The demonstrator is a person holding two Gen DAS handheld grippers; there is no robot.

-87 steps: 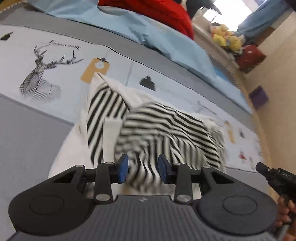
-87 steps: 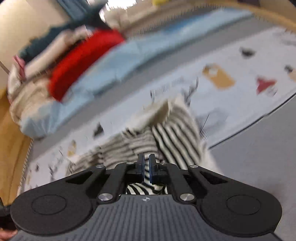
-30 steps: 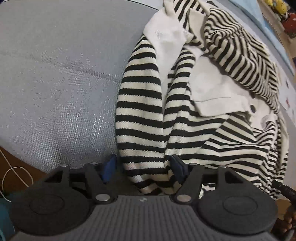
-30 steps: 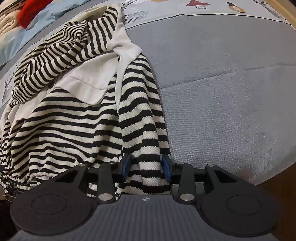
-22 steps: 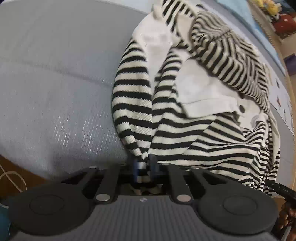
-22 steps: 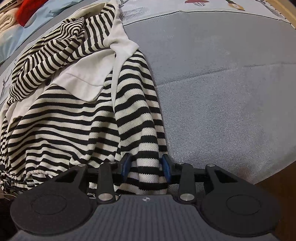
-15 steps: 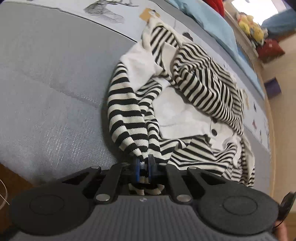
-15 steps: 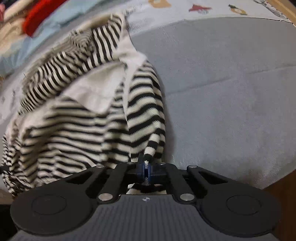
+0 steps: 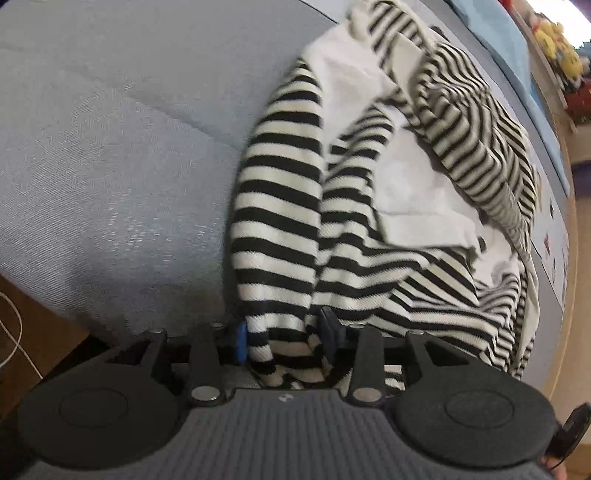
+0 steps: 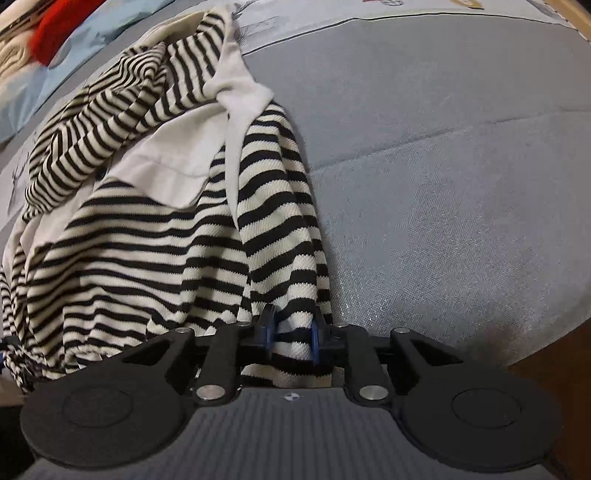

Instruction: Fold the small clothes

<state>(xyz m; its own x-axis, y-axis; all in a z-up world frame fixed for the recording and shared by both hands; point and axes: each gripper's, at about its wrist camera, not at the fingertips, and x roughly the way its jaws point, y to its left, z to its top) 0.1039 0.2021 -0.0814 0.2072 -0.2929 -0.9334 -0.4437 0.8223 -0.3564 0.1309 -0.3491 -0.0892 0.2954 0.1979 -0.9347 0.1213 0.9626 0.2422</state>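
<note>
A black-and-white striped top (image 9: 277,206) with white panels lies crumpled on the grey bed cover (image 9: 110,147). In the left wrist view one striped sleeve hangs down toward me and its hem sits between the blue pads of my left gripper (image 9: 283,338), whose jaws are opening and stand apart. The right wrist view has the same striped top (image 10: 147,240), white collar piece (image 10: 240,92) uppermost. Its other sleeve end lies between the pads of my right gripper (image 10: 291,336). Those jaws are opening too, with a narrower gap.
The grey cover (image 10: 443,184) ends at the near bed edge, with wooden floor (image 9: 37,314) and a white cable (image 9: 11,332) below. A red cloth (image 10: 55,26) and light-blue bedding (image 10: 29,92) lie at the far side. Plush toys (image 9: 557,33) sit beyond.
Both grippers closed on the sleeve ends and lifted them slightly half a second ago. Now both pairs of jaws have parted again and the sleeves have sunk back onto the cover.
</note>
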